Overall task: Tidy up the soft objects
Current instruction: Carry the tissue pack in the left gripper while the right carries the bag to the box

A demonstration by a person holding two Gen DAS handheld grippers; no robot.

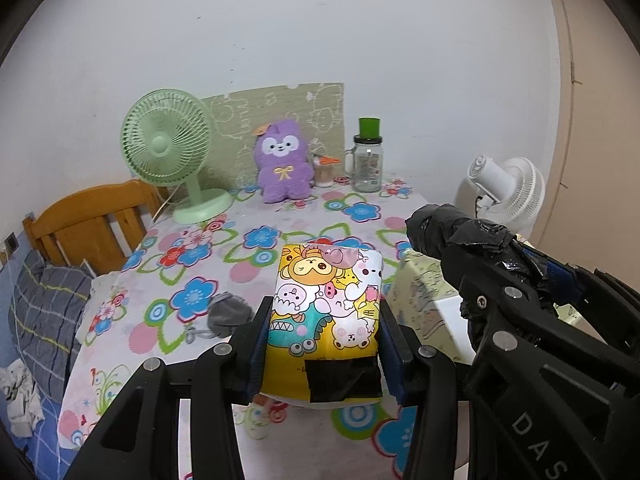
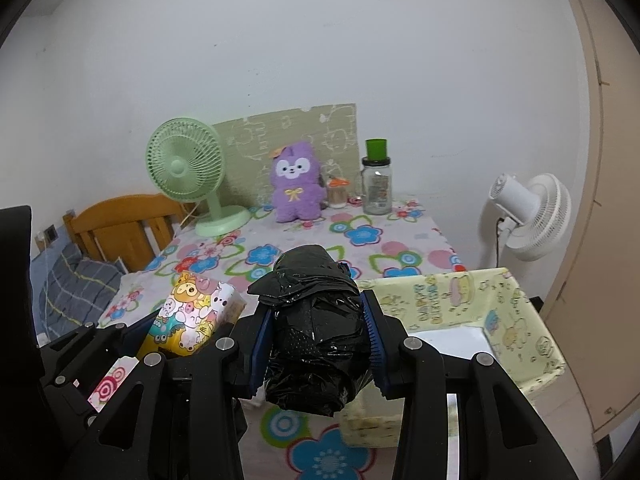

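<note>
Left wrist view: my left gripper (image 1: 324,344) squeezes cartoon tissue pack (image 1: 326,308) between both pads, lifted above flowery tablecloth (image 1: 224,248). Pack squishy, shiny plastic. I think: hold gently, don't crush. Grey sock (image 1: 228,314) lies just left of my fingers.

Right wrist view: my right gripper (image 2: 318,346) pinches black bag roll (image 2: 316,332), crinkly, lumpy. Yellow fabric box (image 2: 516,312) sits just right, ahead. I think: carry roll over rim, then let go.
</note>
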